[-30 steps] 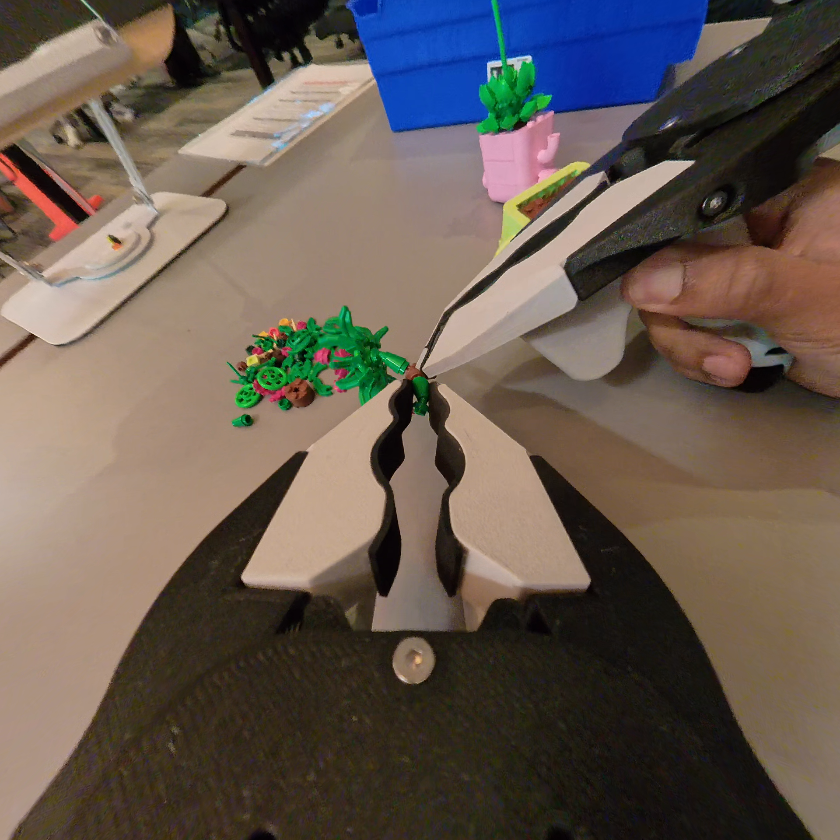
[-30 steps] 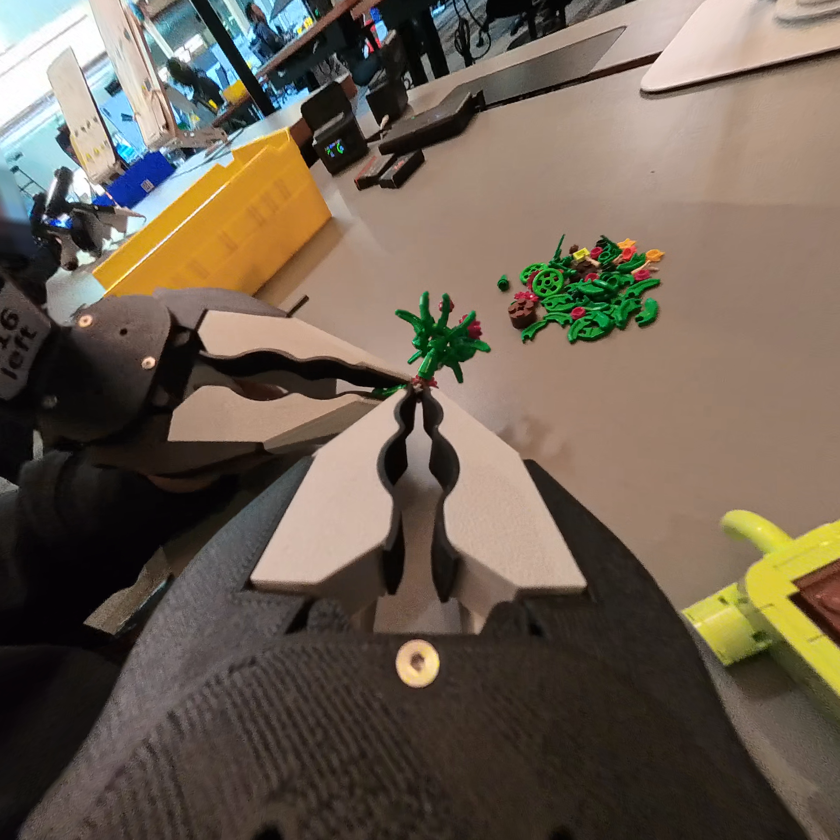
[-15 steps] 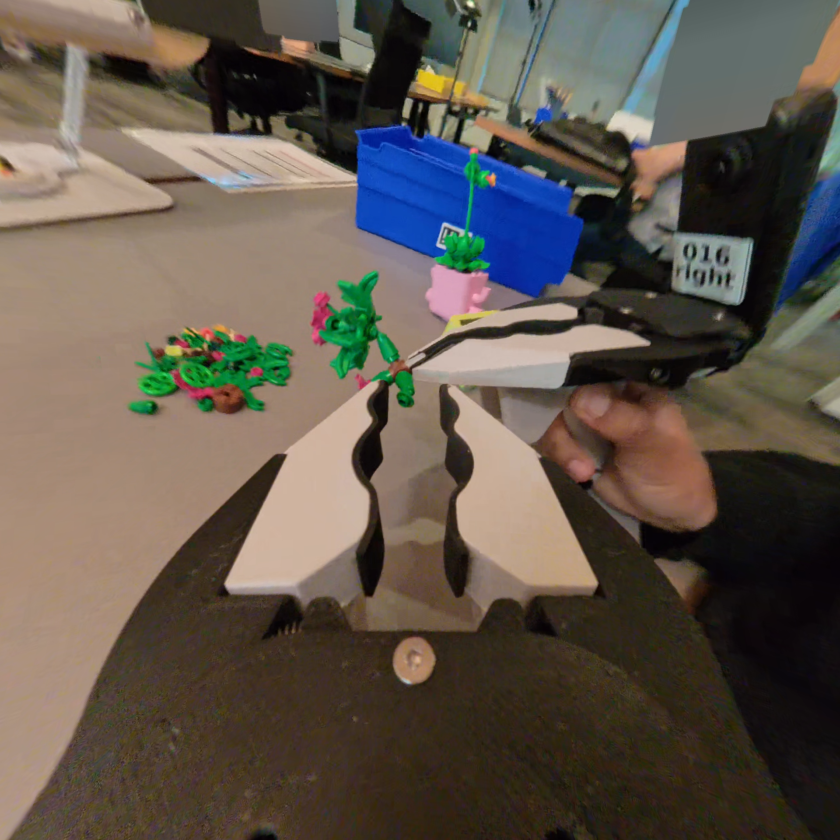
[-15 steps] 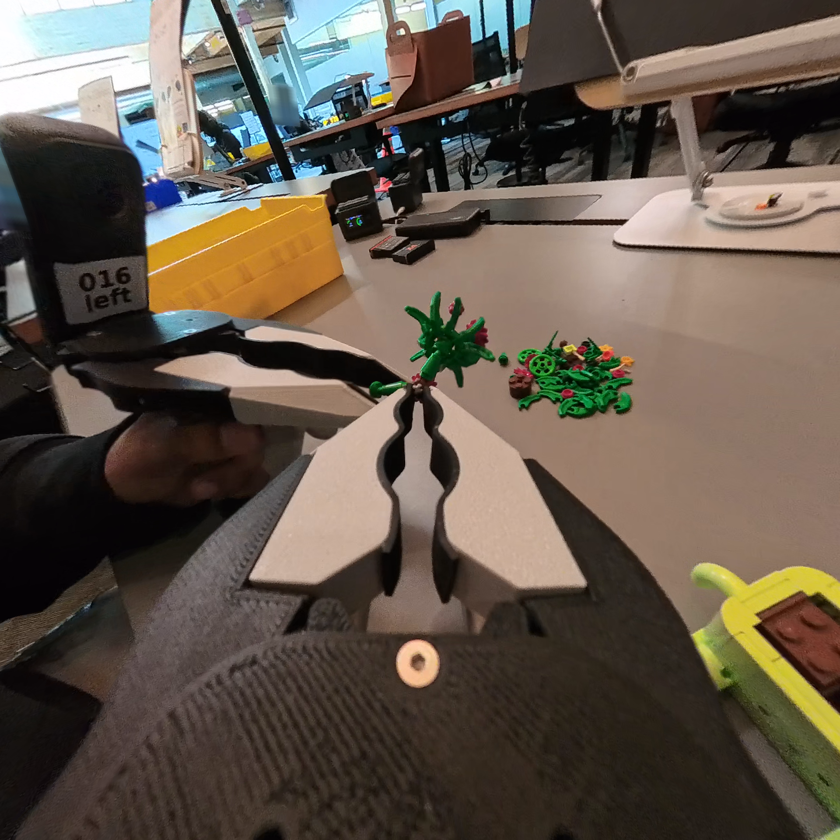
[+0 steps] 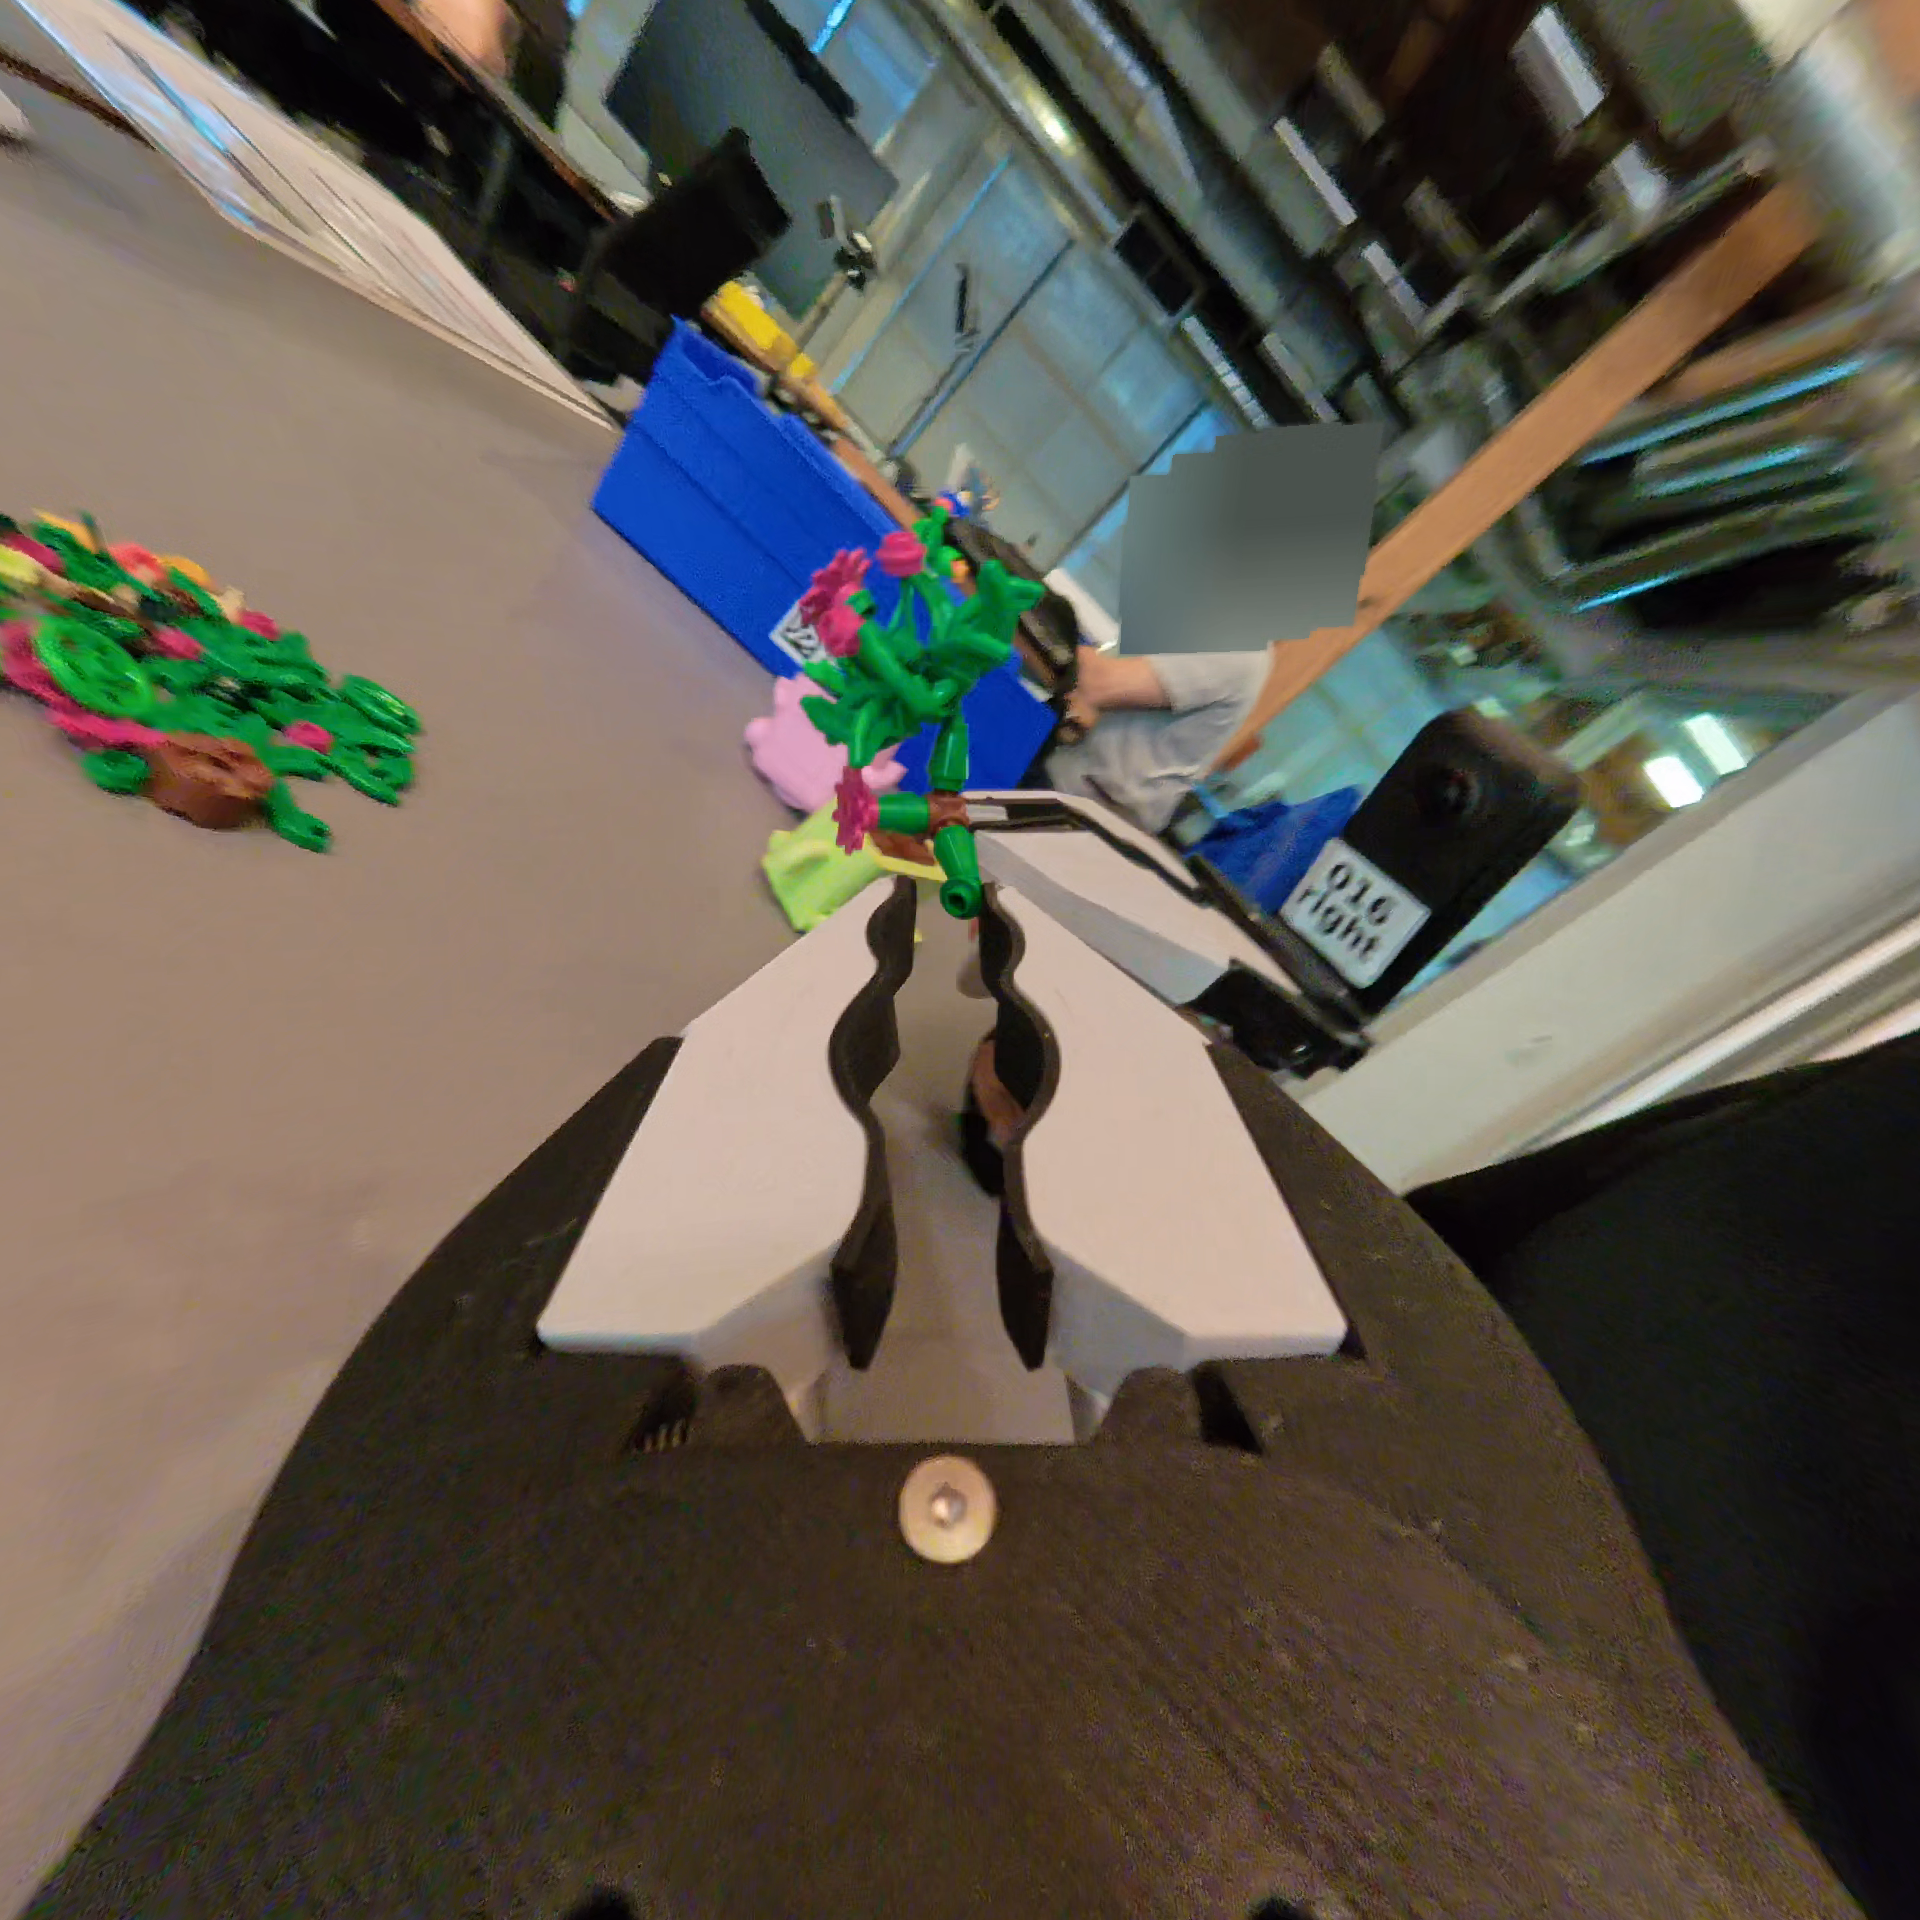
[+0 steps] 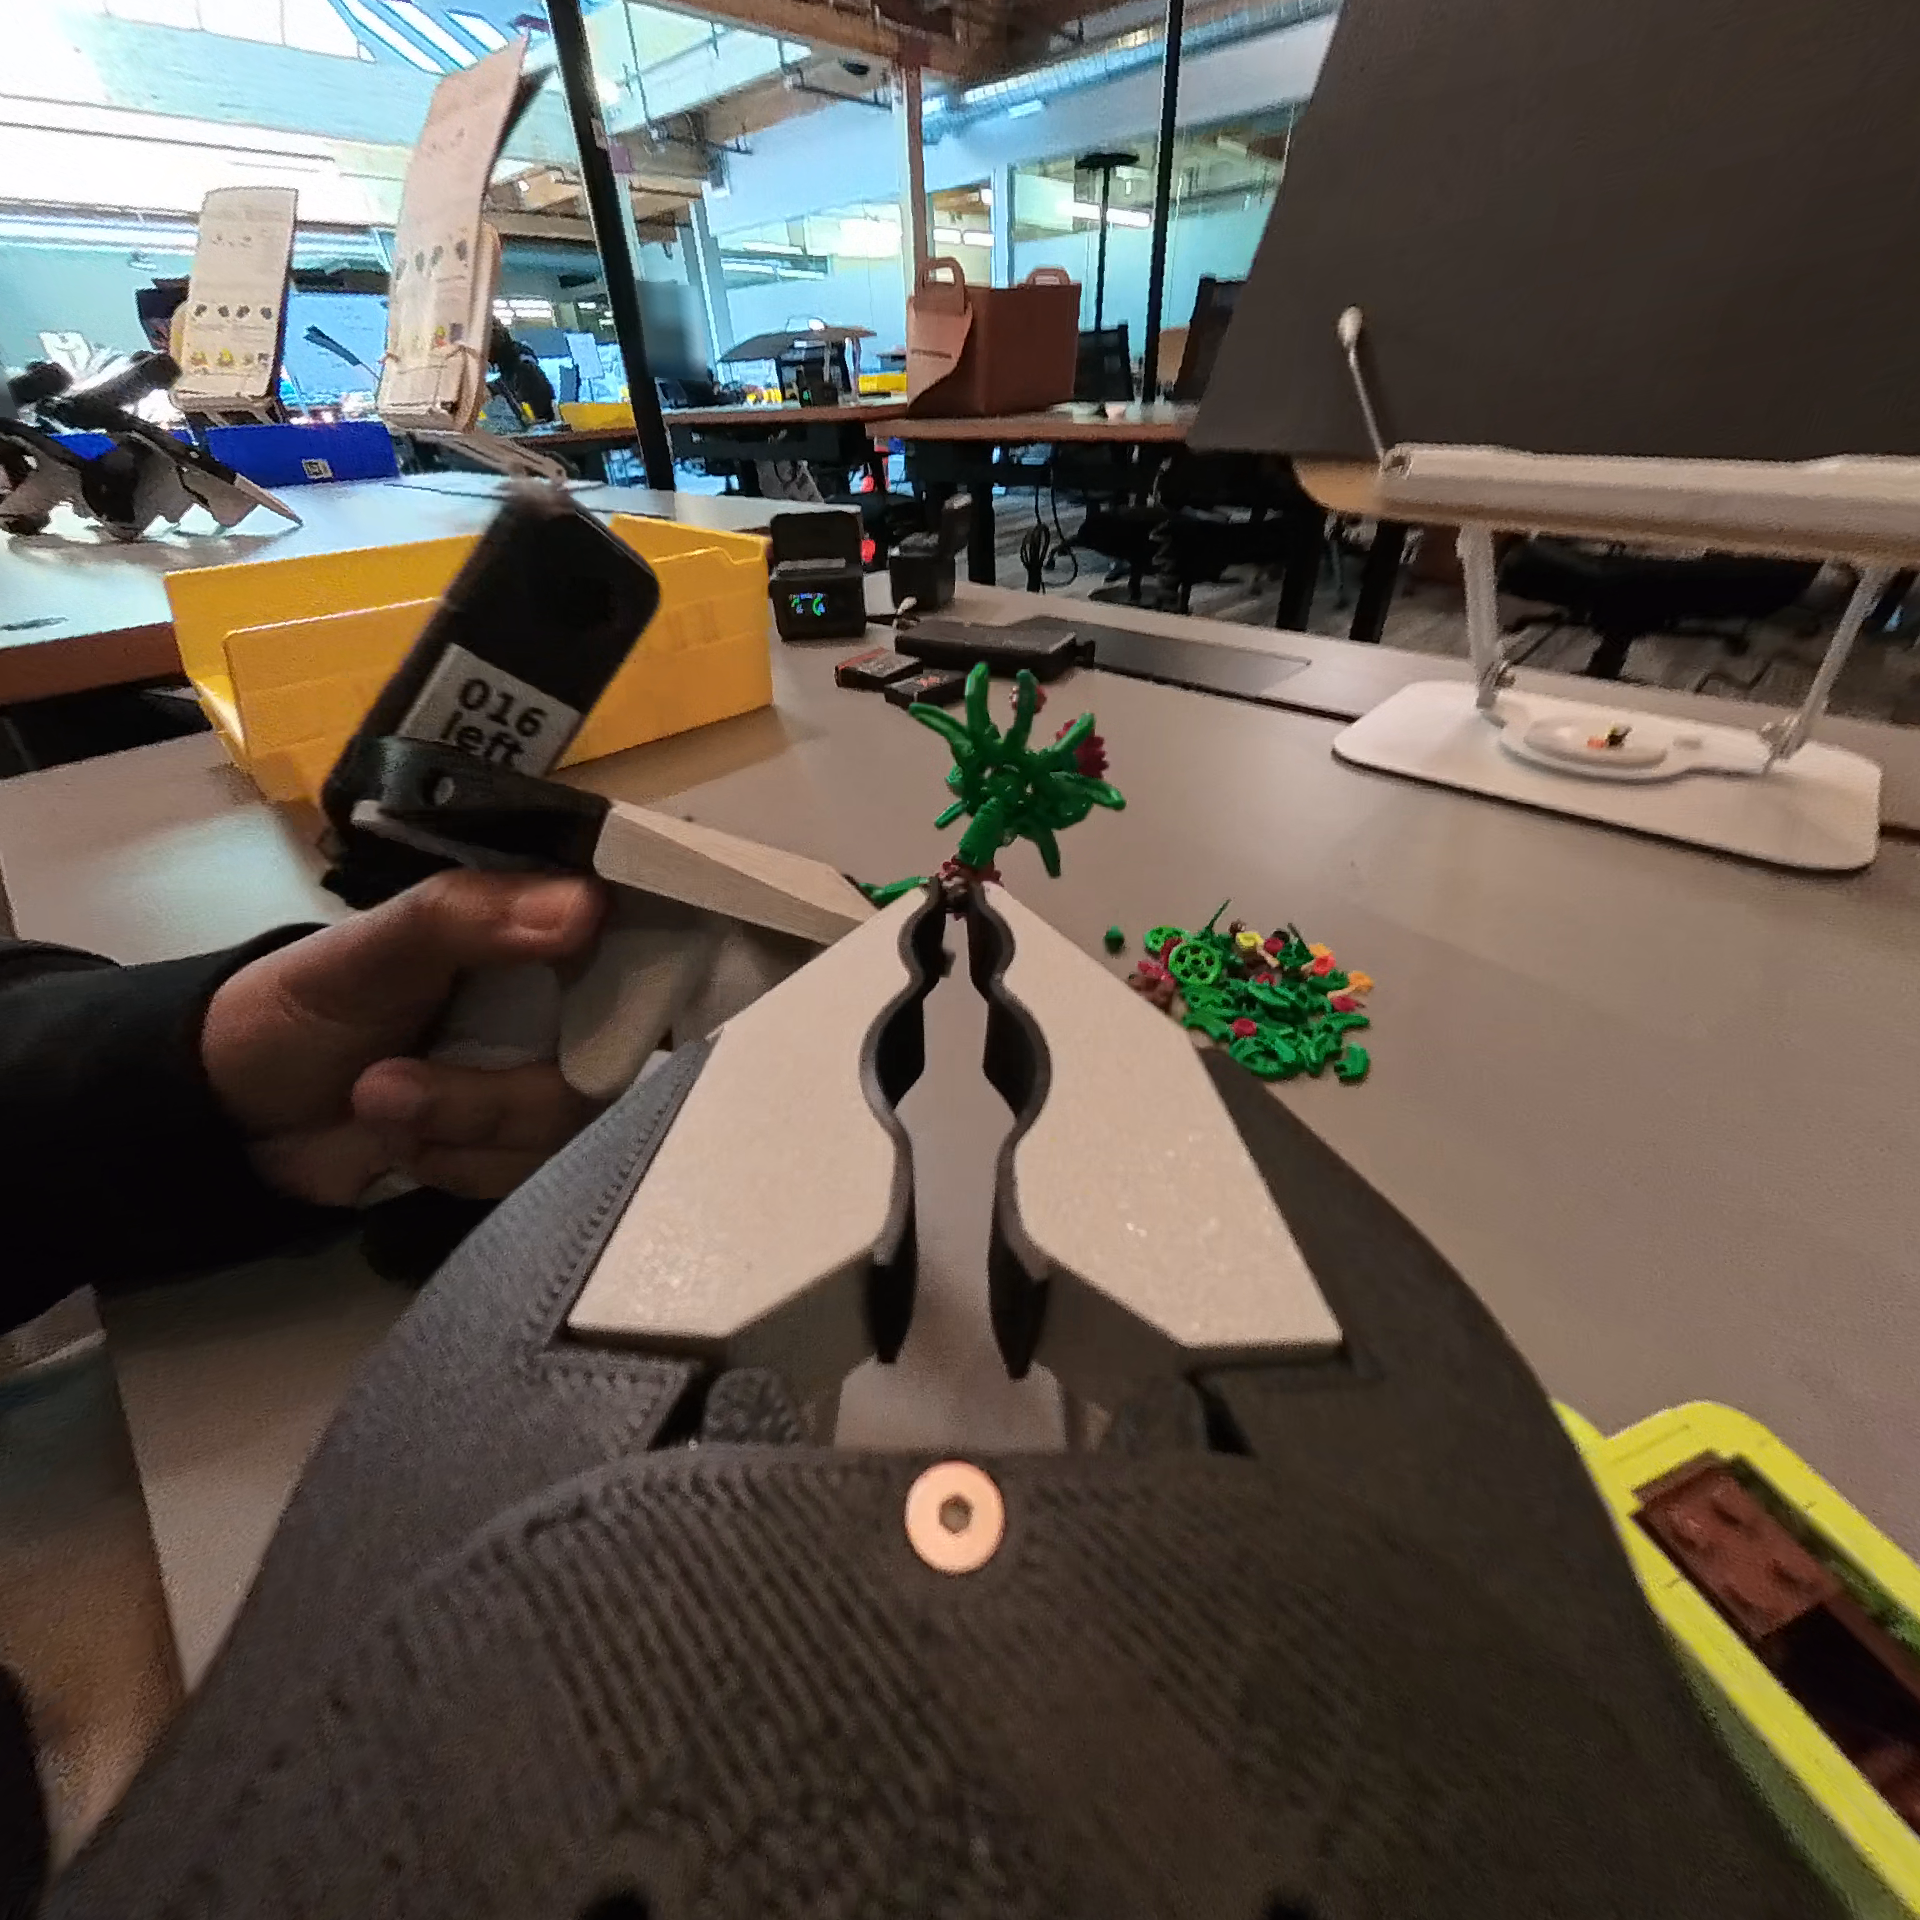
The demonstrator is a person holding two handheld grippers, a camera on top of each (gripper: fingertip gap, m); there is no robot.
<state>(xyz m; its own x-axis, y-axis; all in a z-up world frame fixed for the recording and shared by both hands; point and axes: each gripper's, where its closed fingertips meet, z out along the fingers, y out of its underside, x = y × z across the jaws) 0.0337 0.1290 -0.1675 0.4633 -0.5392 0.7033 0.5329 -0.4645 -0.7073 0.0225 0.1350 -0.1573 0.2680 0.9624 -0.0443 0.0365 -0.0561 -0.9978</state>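
Observation:
A small green brick-built sprig [image 6: 1008, 790] with dark pink flowers is held up above the grey table [image 6: 1558, 1143]. My right gripper [image 6: 953, 902] is shut on its brown base joint. In the left wrist view the sprig [image 5: 914, 665] stands just beyond my left gripper [image 5: 943, 899], whose jaws are a little apart. A short green stub of the stem hangs between the tips and is not clamped. The right gripper's tip [image 5: 1003, 826] comes in from the right. The left gripper [image 6: 847, 914] meets the sprig from the left, with a hand on its grip.
A pile of loose green, pink and brown pieces [image 6: 1262, 997] lies on the table, also in the left wrist view [image 5: 197, 686]. A lime-green planter [image 6: 1766, 1621] is near right. A pink pot [image 5: 790, 743], blue bin [image 5: 727, 520], yellow bin [image 6: 468, 644] and white stand [image 6: 1621, 769] stand farther off. Both grippers' tips are close together, under 4 cm apart. Both grippers' tips are roughly 15 cm from the lime-green planter [image 6: 1766, 1621].
My left gripper's jaws have come apart from the green stem they pinched a second ago. Both grippers have risen and tilted up, with the sprig staying in the right gripper.

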